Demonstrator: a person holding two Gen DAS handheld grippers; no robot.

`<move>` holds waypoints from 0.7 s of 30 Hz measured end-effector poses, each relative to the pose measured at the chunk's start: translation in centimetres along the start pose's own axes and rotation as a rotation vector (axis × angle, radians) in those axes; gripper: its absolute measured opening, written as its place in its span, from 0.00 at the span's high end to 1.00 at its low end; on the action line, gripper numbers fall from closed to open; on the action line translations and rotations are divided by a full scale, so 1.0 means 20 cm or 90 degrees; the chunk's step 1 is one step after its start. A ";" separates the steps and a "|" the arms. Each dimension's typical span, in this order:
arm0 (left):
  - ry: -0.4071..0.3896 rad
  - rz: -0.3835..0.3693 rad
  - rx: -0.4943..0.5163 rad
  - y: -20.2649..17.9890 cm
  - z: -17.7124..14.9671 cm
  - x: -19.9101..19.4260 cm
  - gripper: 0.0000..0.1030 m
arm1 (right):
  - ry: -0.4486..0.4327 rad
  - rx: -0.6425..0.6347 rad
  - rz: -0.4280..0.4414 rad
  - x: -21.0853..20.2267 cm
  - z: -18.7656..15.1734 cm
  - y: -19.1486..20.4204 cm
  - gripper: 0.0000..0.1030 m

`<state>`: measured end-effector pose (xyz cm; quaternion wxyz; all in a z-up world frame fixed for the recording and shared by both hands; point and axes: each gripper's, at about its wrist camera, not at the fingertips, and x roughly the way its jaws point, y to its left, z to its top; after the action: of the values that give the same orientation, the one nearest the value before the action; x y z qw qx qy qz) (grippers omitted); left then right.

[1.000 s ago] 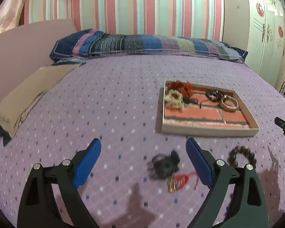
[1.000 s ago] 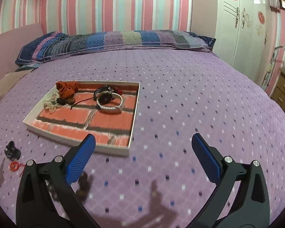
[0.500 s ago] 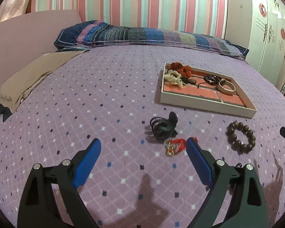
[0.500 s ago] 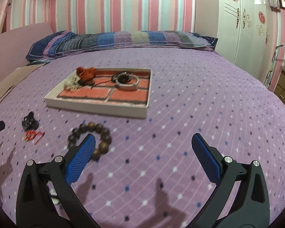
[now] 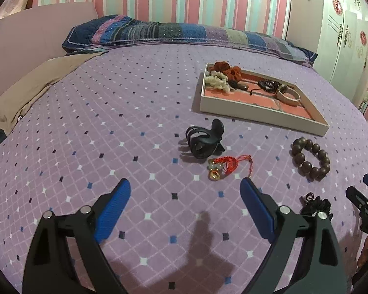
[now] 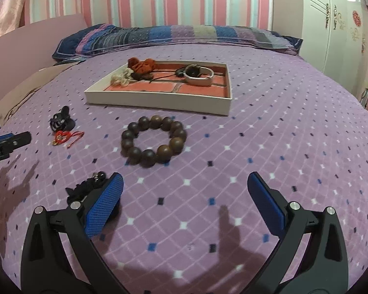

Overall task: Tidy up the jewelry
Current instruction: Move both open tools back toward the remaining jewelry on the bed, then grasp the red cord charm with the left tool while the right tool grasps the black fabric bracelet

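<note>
On the purple bedspread [image 5: 85, 127], the left gripper [image 5: 185, 199] hung with jaws spread wide and nothing between them, aimed at the black hair claw [image 5: 204, 139] and, touching it on the near side, the red cord charm [image 5: 223, 166]. Further right lay the wooden bead bracelet [image 6: 153, 142], just short of the tray [image 6: 159, 103] near the bed's head end, which already held a bangle [image 6: 200, 76] and scrunchies. The right gripper [image 6: 184, 196] hovered before the bracelet, jaws likewise released and empty; a small dark trinket [image 6: 88, 186] sat beside its left finger. The step looked like the approach to a pickup: each gripper apparently needed to descend, straddle its piece and close.
</note>
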<state>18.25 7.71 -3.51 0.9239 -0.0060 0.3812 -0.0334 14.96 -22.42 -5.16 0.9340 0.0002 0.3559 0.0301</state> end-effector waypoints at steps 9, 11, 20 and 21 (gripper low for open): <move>0.013 -0.011 0.021 -0.03 -0.02 0.06 0.14 | 0.014 -0.015 0.023 0.02 -0.04 0.07 0.05; 0.015 -0.017 0.022 -0.04 -0.02 0.07 0.14 | 0.019 -0.021 0.025 0.04 -0.05 0.09 0.05; 0.022 -0.022 0.040 -0.11 0.02 0.14 0.14 | 0.038 -0.036 0.031 0.09 -0.07 0.14 0.09; 0.024 -0.025 0.041 -0.12 0.02 0.15 0.14 | 0.039 -0.035 0.032 0.09 -0.08 0.14 0.11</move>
<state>20.50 5.13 -5.14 0.9155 0.0169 0.3969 -0.0636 15.10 -19.52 -7.38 0.9212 -0.0175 0.3835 0.0634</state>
